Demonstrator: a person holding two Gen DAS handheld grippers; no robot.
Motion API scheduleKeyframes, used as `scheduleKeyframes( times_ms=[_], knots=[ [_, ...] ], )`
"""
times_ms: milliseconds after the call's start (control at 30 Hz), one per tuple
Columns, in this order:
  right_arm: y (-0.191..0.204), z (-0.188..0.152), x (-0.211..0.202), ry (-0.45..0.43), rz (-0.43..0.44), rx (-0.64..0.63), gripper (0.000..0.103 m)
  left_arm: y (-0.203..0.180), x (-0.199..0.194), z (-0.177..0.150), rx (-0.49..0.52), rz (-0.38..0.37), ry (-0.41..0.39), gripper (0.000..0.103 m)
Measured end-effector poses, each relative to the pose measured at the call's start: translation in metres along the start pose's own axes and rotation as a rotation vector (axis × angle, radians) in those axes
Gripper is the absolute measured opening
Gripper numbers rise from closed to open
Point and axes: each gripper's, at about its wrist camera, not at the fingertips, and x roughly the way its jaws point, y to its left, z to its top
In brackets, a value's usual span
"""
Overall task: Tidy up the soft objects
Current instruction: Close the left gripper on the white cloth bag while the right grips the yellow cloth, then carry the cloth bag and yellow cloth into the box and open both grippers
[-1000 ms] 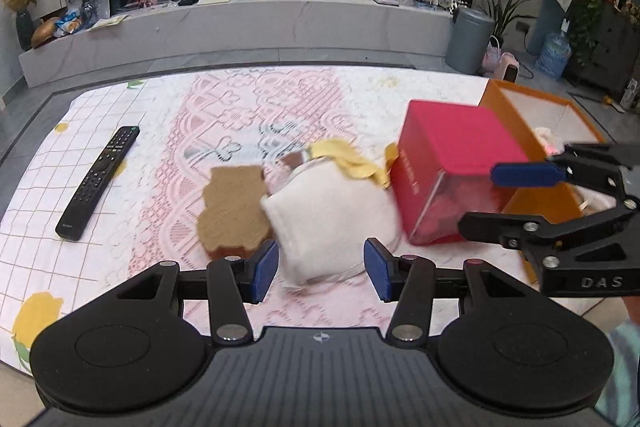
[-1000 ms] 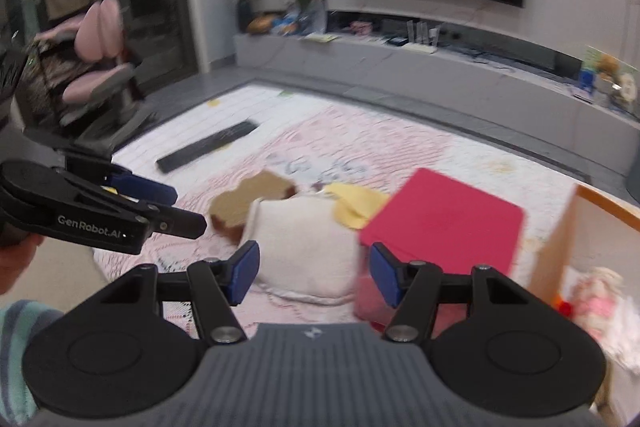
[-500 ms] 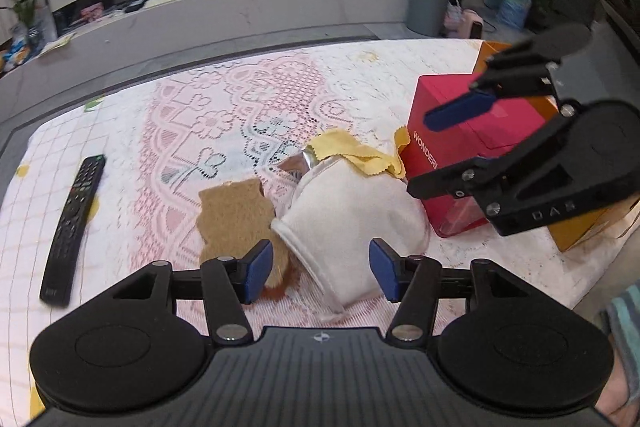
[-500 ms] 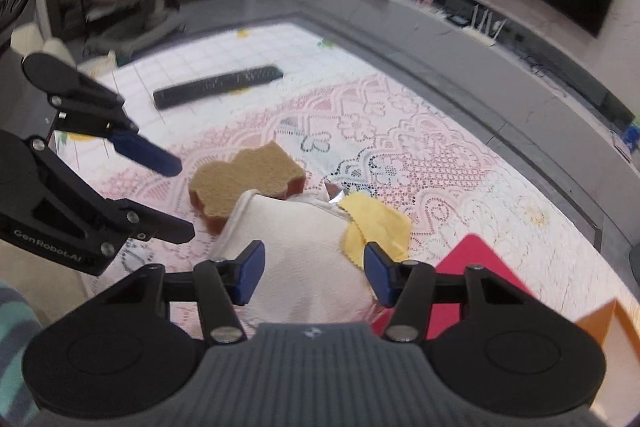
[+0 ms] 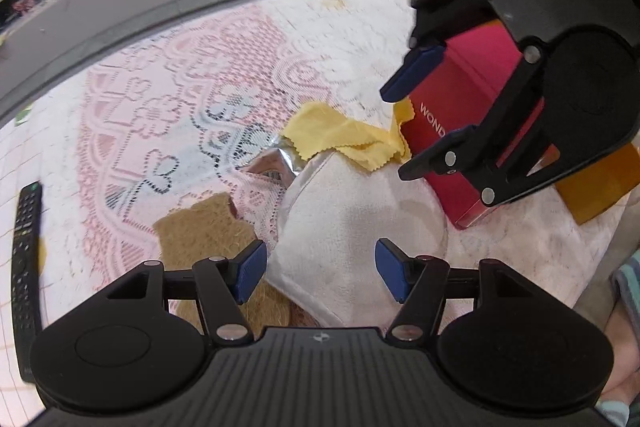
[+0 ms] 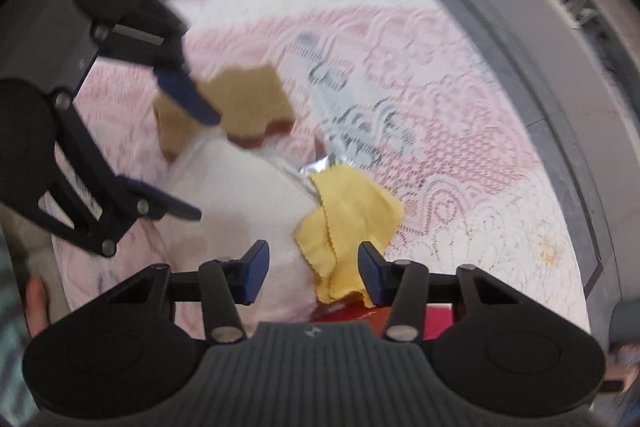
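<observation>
Landmark: white cloth [image 5: 352,223], a soft folded heap lying on the pink lace cover [image 5: 168,99] of the surface.
Left tongs [image 5: 320,275]: spread wide and holding nothing, poised over the near edge of the white cloth, the blue pads [image 5: 250,269] on either side of that edge.
Right tongs [image 6: 312,273]: also wide and holding nothing, hanging above the spot where the yellow cloth meets the white cloth; in the left camera they loom at the upper right, in front of the red box.
Yellow cloth [image 6: 352,219]: crumpled, with zigzag edges, touching the far side of the white cloth and lapping partly over it.
Brown sponge [image 5: 208,239]: flat with a wavy outline, just beside the white cloth on the left, partly hidden under the left tongs.
Silver foil packet [image 5: 272,163]: tucked under the far left corner of the white cloth, only a shiny bit showing.
Red box [image 5: 460,115]: just to the right of the white cloth, close to the yellow cloth, white lettering on its side.
Orange box [image 5: 600,179]: behind the red box, farther from the white cloth.
Remote control [image 5: 26,259]: well apart from the white cloth, at the far left of the surface.
</observation>
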Motion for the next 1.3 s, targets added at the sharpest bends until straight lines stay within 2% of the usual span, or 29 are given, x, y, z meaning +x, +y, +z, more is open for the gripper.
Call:
scheduleKeyframes(
  times_ms=[167,300,367,433,467,500,533,600,667,733,1100,1200,1300],
  knots=[
    [-0.009,0.015,0.027,0.115,0.039,-0.113,0.048,-0.001,0.014,0.007,0.037,-0.007,0.050,0.073],
    [-0.018,0.022,0.047,0.166,0.076,-0.133,0.048,-0.003,0.023,0.009,0.046,-0.014,0.069,0.071],
    [-0.021,0.024,0.054,0.174,0.100,-0.128,0.048,-0.006,0.026,0.010,0.055,0.000,0.077,0.066],
    [-0.024,0.024,0.060,0.178,0.115,-0.108,0.045,-0.006,0.028,0.010,0.054,-0.007,0.080,0.054],
    [-0.027,0.024,0.062,0.180,0.131,-0.095,0.038,-0.006,0.028,0.010,0.049,-0.012,0.082,0.050],
    [-0.028,0.024,0.064,0.180,0.144,-0.083,0.030,-0.007,0.029,0.009,0.043,-0.020,0.085,0.041],
    [-0.028,0.024,0.065,0.178,0.151,-0.071,0.026,-0.008,0.030,0.009,0.044,-0.023,0.087,0.035],
    [-0.028,0.023,0.065,0.171,0.159,-0.060,0.009,-0.013,0.028,0.007,0.053,-0.010,0.078,0.029],
    [-0.026,0.021,0.065,0.160,0.145,-0.068,0.001,-0.017,0.025,0.007,0.055,0.006,0.076,0.021],
    [-0.024,0.020,0.063,0.154,0.135,-0.077,0.000,-0.019,0.019,0.007,0.038,0.024,0.068,0.014],
    [-0.018,0.019,0.017,0.075,0.033,-0.093,0.000,-0.025,-0.029,0.009,-0.051,0.015,0.017,0.009],
    [-0.013,0.021,0.000,0.042,0.009,-0.096,0.000,-0.027,-0.045,0.009,-0.067,0.023,-0.003,0.009],
    [-0.009,0.022,-0.015,0.017,-0.015,-0.097,0.000,-0.031,-0.061,0.007,-0.064,0.064,-0.006,0.009]
  ],
)
